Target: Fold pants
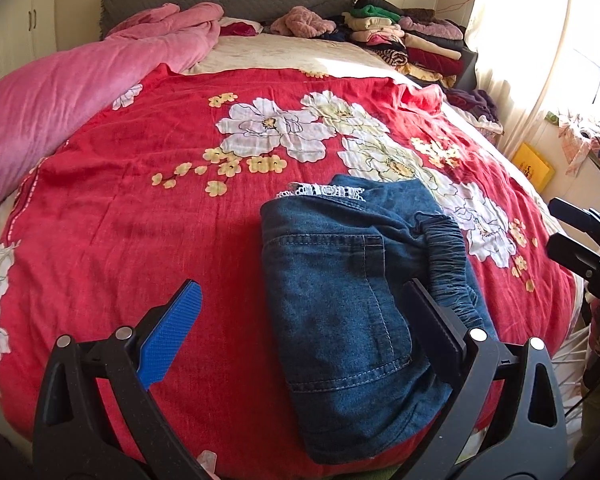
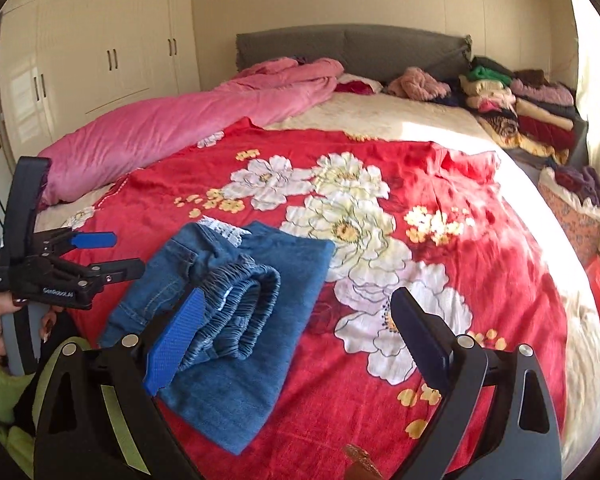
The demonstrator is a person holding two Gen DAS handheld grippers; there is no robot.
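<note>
Blue denim pants (image 1: 340,304) lie folded into a compact bundle on the red floral blanket (image 1: 148,208), elastic waistband on top at the right. They also show in the right wrist view (image 2: 236,312). My left gripper (image 1: 304,332) is open and empty, its right finger above the bundle's right side. It also shows from the side in the right wrist view (image 2: 120,254), left of the pants. My right gripper (image 2: 296,336) is open and empty, just above the near right part of the pants. It shows at the right edge of the left wrist view (image 1: 560,228).
A pink duvet (image 2: 180,132) lies along the bed's left side. Stacks of folded clothes (image 2: 520,108) sit at the far right by the grey headboard (image 2: 352,46). A fabric-covered box (image 2: 576,208) stands beside the bed at right. Wardrobes (image 2: 100,56) line the left wall.
</note>
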